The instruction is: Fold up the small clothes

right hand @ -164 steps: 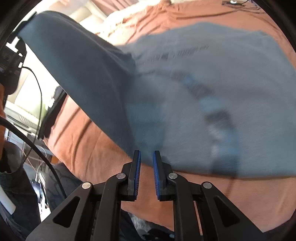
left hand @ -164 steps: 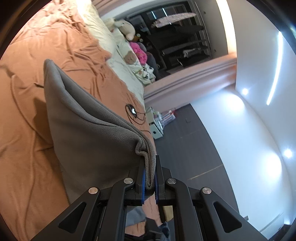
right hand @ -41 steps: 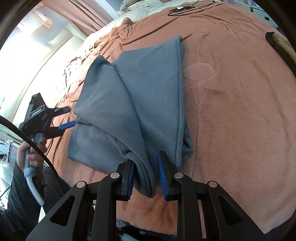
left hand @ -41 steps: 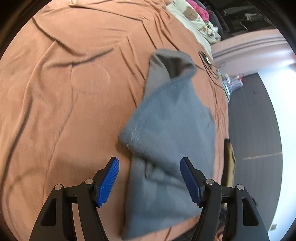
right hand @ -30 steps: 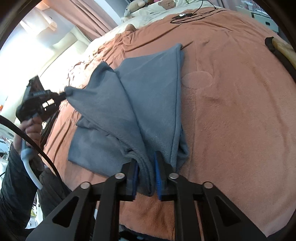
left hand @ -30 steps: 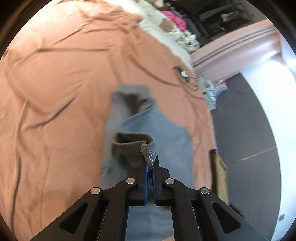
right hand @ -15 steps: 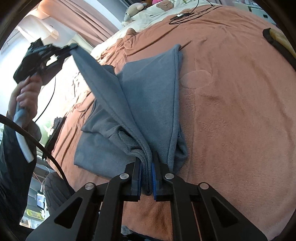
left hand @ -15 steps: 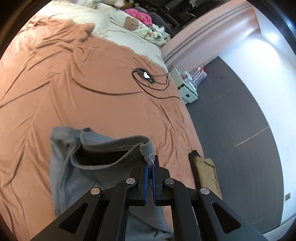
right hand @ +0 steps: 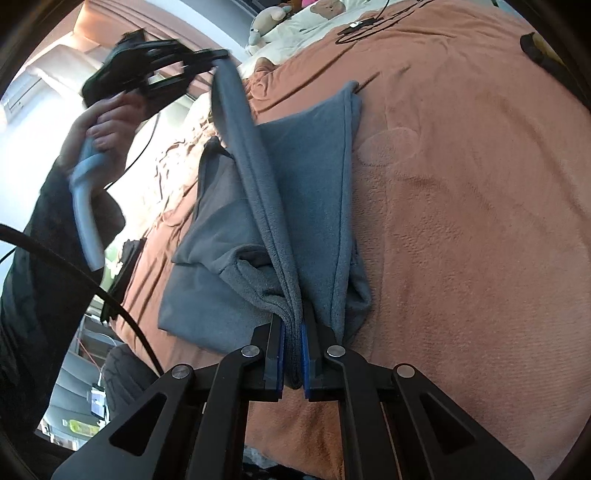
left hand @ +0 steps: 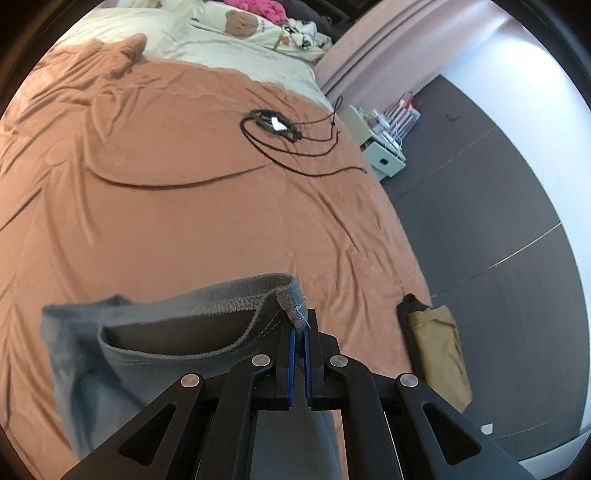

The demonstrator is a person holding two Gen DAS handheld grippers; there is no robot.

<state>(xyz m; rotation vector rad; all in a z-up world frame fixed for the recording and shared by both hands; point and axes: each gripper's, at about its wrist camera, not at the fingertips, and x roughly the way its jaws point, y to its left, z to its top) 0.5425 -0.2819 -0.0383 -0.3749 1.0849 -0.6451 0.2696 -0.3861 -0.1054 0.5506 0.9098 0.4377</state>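
Lifted since a second ago, left gripper (right hand: 218, 55) clenched on the grey fleece garment (right hand: 306, 173) corner, right gripper (right hand: 292, 363) pinching near hem on the rust-orange bedspread (right hand: 461, 221); mid-fold, next carry the corner rightward across.

garment (right hand: 317, 192): on bedspread (right hand: 461, 221), one corner lifted up-left
cable (left hand: 295, 147): beyond garment, near pillows (left hand: 236, 33)
folded cloth (left hand: 439, 347): at bed's right edge
white box (left hand: 380, 155): on floor, right of bed
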